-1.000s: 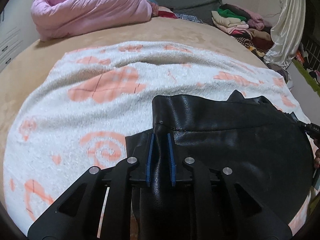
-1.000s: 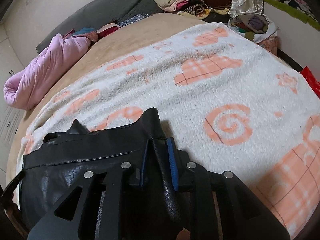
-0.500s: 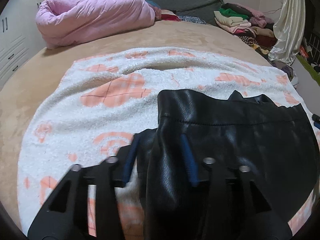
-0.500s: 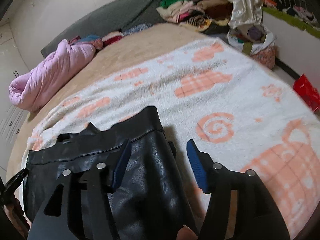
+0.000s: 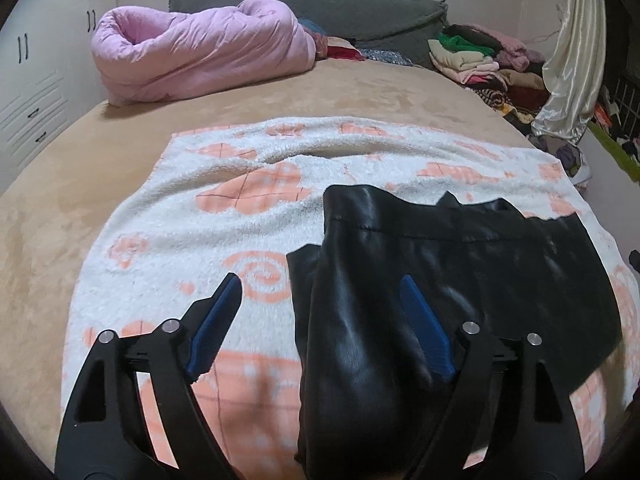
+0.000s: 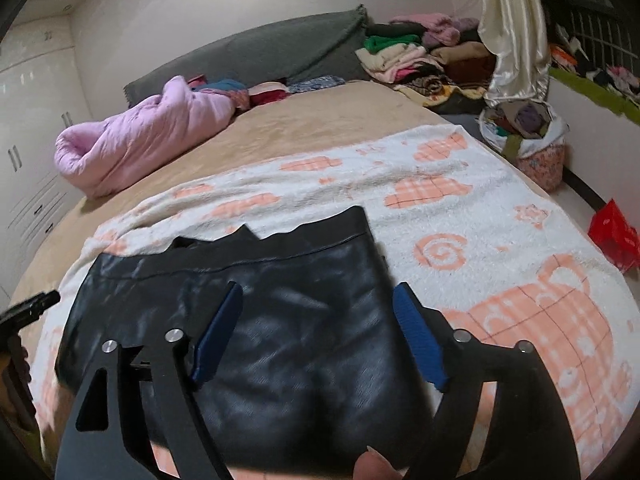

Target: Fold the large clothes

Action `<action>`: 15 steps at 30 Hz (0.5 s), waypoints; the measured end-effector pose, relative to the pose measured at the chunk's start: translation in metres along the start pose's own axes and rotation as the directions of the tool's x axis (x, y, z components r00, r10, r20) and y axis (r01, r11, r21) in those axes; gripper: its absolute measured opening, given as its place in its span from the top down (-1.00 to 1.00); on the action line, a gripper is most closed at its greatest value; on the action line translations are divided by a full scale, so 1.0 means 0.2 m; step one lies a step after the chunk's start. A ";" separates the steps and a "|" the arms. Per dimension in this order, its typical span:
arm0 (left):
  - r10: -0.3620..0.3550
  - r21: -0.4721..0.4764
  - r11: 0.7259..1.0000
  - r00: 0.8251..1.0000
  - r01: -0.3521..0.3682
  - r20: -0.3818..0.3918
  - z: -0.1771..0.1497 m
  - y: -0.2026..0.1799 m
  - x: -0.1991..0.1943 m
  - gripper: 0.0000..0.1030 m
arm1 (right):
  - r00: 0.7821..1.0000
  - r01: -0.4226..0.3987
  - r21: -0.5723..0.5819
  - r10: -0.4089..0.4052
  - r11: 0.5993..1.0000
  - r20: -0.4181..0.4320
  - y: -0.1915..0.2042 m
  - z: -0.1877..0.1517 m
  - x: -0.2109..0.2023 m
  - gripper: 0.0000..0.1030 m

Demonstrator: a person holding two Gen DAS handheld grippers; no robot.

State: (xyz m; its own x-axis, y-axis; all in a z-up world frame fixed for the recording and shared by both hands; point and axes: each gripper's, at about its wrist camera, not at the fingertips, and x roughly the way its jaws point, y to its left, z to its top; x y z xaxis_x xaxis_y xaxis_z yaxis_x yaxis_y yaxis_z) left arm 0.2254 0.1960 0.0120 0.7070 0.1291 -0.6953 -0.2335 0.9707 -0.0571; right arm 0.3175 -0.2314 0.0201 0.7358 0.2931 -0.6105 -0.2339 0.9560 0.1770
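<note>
A black leather-look garment (image 5: 460,264) lies folded on a white blanket with orange hearts and swirls (image 5: 224,216), spread over the bed. It also shows in the right wrist view (image 6: 280,320) on the same blanket (image 6: 500,240). My left gripper (image 5: 320,304) is open and empty, above the garment's left edge. My right gripper (image 6: 318,312) is open and empty, above the garment's right part. The tip of the left gripper (image 6: 32,306) shows at the left edge of the right wrist view.
A rolled pink quilt (image 5: 200,52) lies at the head of the tan bed (image 5: 60,200). A pile of clothes (image 5: 480,64) and a cream curtain (image 5: 568,60) stand at the far right. A laundry basket (image 6: 528,140) and a red bag (image 6: 612,232) are on the floor right.
Both grippers were shut on the garment's front edge a second ago. They have opened, let the garment drop flat, and pulled back and up.
</note>
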 end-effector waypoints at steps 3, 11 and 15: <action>-0.002 0.007 1.000 1.000 0.002 0.005 -0.03 -0.02 -0.05 -0.58 | 1.000 0.005 -0.025 -0.005 1.000 0.001 0.03 -0.03 -0.04 -0.64; -0.095 -0.120 0.989 0.990 0.083 -0.103 -0.22 0.05 0.02 -0.79 | 0.990 0.028 0.061 -0.020 0.998 -0.138 -0.16 -0.15 0.04 -0.81; -0.174 -0.205 0.969 0.968 0.136 -0.180 -0.32 0.06 0.12 -0.80 | 0.962 -0.021 0.189 0.071 0.982 -0.263 -0.29 -0.25 0.18 -0.80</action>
State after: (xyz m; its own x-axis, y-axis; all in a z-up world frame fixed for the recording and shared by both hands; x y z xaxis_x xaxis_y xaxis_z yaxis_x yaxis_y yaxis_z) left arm 0.1977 0.1988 -0.0508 0.6046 -0.0805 -0.7924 -0.2667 0.9170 -0.2967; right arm 0.3265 -0.2761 -0.0507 0.5239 0.3470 -0.7779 -0.1248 0.9347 0.3329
